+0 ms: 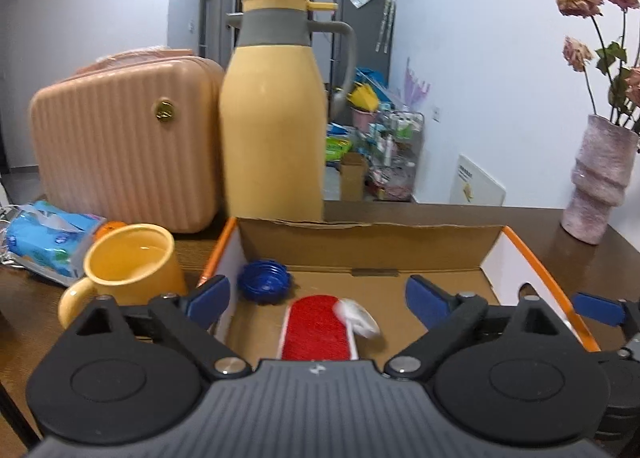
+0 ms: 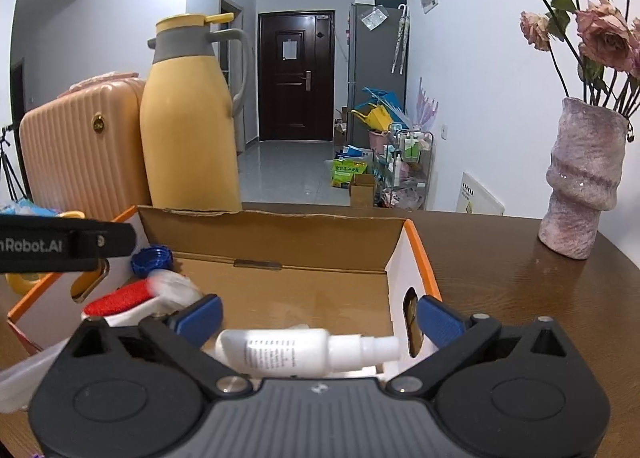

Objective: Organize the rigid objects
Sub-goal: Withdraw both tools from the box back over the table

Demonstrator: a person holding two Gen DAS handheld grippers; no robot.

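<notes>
A: Any lettering you can read?
B: White letters "nRobot.AI" on the left gripper (image 2: pixel 60 244), its start cut off at the frame edge.
A: The spray bottle (image 2: pixel 308 352)?
B: Print too small.

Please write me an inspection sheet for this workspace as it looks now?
Surface: brown wooden table.
Job's things: cardboard box holding a red brush, blue cap and white spray bottle.
Clutter: yellow mug, yellow thermos jug, pink case, tissue pack, vase.
Grippers: left tool open, empty; right tool open, bottle lying between.
Cables: nothing seen.
Surroundings: hallway, dark door.
</notes>
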